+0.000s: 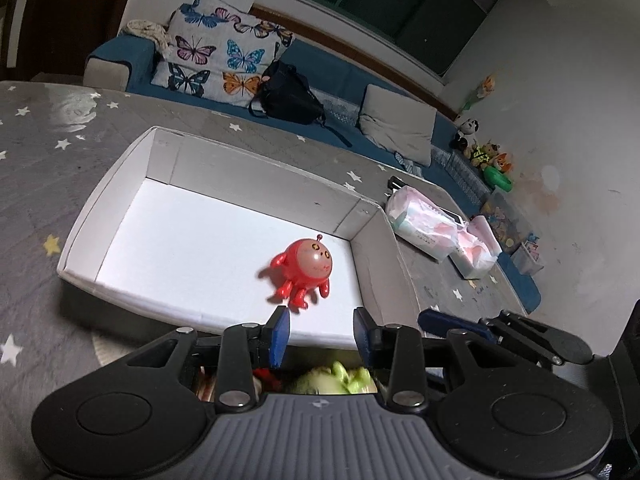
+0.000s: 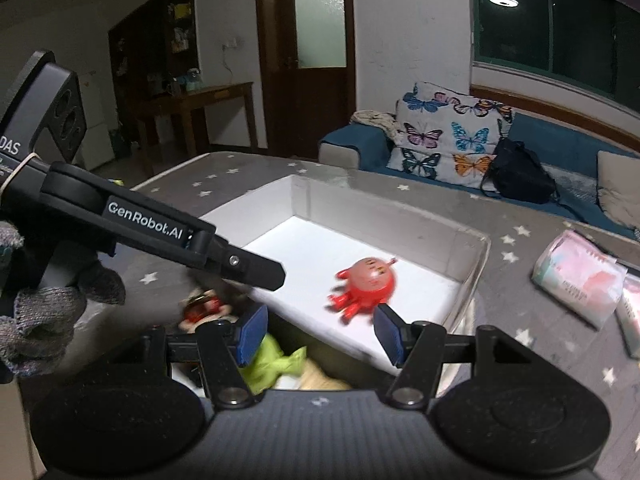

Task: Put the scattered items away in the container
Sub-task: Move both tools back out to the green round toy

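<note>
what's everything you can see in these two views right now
white box: one, open-topped, on the grey starred table
red toy: one, round figure with short limbs, on the box floor near its right wall
green toy: one, soft, on the table just in front of the box
red and tan toy: one, blurred, left of the green toy
plastic packs: two, pink and white, on the table right of the box
butterfly quilt: one, folded on the blue sofa
black bag: one, on the sofa
left hand-held gripper: blue pads, open, empty
right hand-held gripper: blue pads, open, empty
gloved hand: grey, holding the left one
</note>
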`<state>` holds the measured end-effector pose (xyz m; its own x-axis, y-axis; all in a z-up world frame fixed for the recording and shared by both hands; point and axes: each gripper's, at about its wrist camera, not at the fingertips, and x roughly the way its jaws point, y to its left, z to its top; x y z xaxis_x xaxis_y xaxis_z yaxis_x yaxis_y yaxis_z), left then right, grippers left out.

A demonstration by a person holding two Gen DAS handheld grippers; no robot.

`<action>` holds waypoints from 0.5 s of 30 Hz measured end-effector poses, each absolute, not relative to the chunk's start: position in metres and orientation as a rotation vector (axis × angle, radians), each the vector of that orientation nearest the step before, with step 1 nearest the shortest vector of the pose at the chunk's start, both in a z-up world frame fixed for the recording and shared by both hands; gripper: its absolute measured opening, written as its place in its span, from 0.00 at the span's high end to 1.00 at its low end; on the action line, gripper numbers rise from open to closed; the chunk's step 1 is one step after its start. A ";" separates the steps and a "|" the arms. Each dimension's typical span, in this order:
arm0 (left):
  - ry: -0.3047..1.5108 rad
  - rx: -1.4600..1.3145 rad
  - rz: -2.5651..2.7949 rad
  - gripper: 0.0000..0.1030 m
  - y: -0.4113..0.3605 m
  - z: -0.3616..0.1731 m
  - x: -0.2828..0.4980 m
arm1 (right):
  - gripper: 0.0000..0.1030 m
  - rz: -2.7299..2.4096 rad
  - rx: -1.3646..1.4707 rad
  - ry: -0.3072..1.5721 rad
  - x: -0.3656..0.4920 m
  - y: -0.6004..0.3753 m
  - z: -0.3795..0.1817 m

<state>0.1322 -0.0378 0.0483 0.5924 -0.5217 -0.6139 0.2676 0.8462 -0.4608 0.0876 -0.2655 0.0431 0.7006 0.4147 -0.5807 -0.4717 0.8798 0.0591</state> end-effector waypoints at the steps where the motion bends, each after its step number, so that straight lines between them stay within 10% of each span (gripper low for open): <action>1: 0.816 -0.340 -0.471 0.63 -0.036 0.047 0.128 | 0.41 0.502 -0.093 0.624 0.083 -0.265 0.042; 15: 0.836 -0.371 -0.484 0.63 -0.027 0.029 0.104 | 0.32 0.524 -0.067 0.661 0.069 -0.248 0.015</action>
<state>0.1044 -0.0272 0.0295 0.5737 -0.5437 -0.6125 0.2603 0.8301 -0.4931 0.0690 -0.2478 0.0150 0.6653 0.4426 -0.6013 -0.4841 0.8688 0.1039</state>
